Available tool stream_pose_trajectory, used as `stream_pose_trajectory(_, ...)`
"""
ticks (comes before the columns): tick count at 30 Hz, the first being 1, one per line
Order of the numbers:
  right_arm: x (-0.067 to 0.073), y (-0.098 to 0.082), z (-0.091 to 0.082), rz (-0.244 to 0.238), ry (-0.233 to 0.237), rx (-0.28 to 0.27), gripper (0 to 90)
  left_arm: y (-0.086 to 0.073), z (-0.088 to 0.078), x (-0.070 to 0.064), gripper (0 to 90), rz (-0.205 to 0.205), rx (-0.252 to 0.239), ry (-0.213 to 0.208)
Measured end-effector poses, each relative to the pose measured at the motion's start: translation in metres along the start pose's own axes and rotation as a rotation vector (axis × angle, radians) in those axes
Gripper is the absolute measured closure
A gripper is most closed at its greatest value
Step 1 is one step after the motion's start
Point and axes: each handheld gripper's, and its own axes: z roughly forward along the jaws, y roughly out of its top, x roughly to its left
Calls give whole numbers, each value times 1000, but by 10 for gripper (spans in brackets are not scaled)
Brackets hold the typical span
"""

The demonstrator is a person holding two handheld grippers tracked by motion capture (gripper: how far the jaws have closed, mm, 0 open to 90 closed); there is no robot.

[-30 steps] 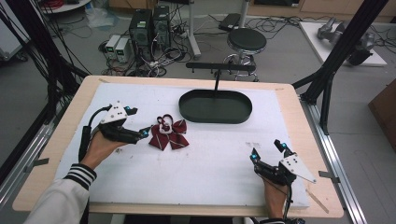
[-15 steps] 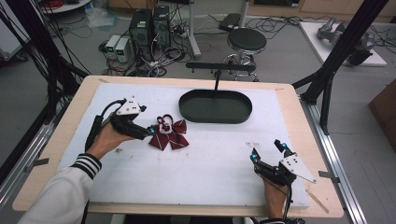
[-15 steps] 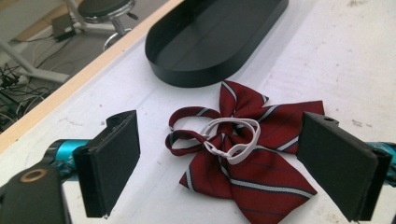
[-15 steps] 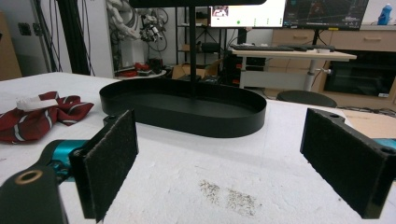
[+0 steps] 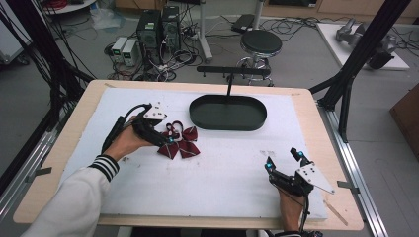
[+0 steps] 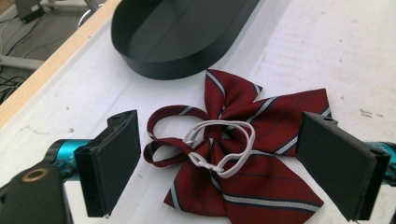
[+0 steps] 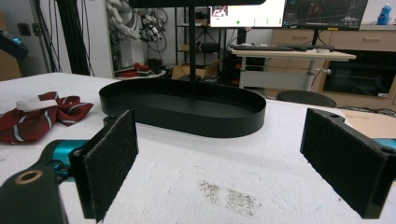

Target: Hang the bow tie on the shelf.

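Observation:
A dark red striped bow tie (image 5: pixel 179 142) with a white elastic loop (image 6: pixel 223 143) lies on the white foam mat, left of centre. My left gripper (image 5: pixel 169 140) is open right over it, and in the left gripper view the bow tie (image 6: pixel 243 158) sits between the two spread pads without touching them. An oval black tray (image 5: pixel 228 112) with a T-shaped stand (image 5: pixel 232 73) rests just behind it. My right gripper (image 5: pixel 281 159) stands open near the front right of the mat, with nothing between its pads. The tray (image 7: pixel 187 108) and bow tie (image 7: pixel 42 114) lie ahead of it.
The white foam mat (image 5: pixel 207 187) covers a wooden table (image 5: pixel 69 133). Dark specks (image 7: pixel 226 193) mark the mat in front of the right gripper. A stool (image 5: pixel 261 43), computers and cables stand on the floor beyond the table's far edge.
My left gripper has moved right and forward from beside the bow tie to directly over it, jaws still open. The right gripper has stayed in place.

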Motion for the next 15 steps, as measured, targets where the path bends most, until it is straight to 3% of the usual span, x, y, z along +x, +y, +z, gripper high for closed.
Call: stream_pose_trajectory(15, 0, 0, 0, 3, 0, 1, 103, 6, 21, -3, 204, 59, 109, -40)
